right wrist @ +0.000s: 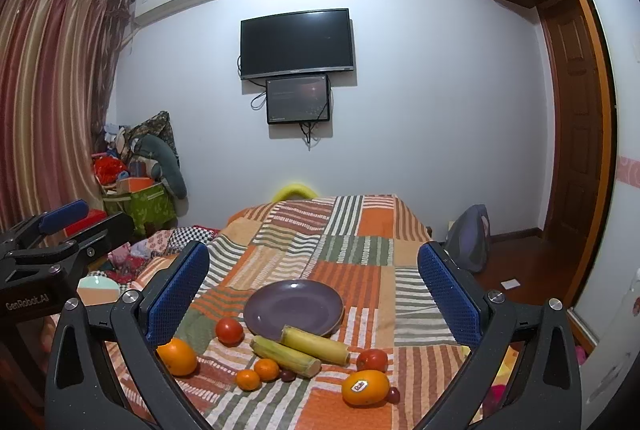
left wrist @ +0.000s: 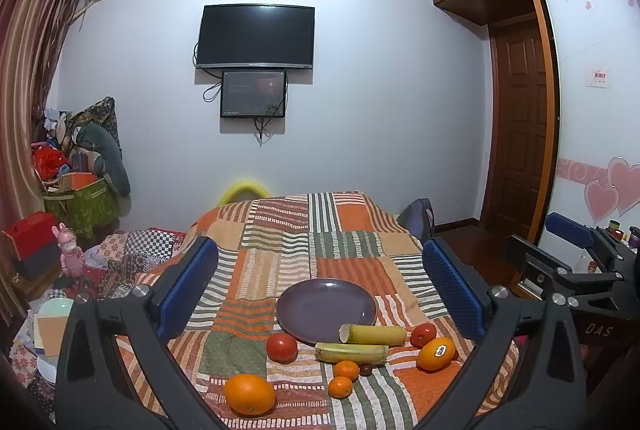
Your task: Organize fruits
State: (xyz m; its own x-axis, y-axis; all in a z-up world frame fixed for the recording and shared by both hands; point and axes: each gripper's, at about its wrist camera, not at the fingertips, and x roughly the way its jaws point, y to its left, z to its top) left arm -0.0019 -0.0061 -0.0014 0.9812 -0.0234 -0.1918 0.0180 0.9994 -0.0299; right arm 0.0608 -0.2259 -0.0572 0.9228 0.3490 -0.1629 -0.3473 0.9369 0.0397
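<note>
An empty purple plate (left wrist: 326, 304) (right wrist: 294, 306) lies on a patchwork cloth. In front of it lie two yellow-green banana-like pieces (left wrist: 374, 335) (right wrist: 314, 344), two red tomatoes (left wrist: 282, 347) (left wrist: 424, 335), a large orange (left wrist: 250, 394) (right wrist: 177, 356), a stickered orange (left wrist: 436, 354) (right wrist: 365, 387), two small tangerines (left wrist: 346, 370) (right wrist: 266, 369) and a dark grape (left wrist: 365, 369). My left gripper (left wrist: 320, 290) stands open above the fruit with nothing between its blue pads. My right gripper (right wrist: 314, 290) is open too, holding nothing.
The cloth-covered surface (left wrist: 280, 230) runs toward a white wall with a television (left wrist: 256, 36). Clutter and a green box (left wrist: 80, 204) fill the left corner. A wooden door (left wrist: 520, 126) and floor lie to the right, with a bag (right wrist: 470, 238) beside the surface.
</note>
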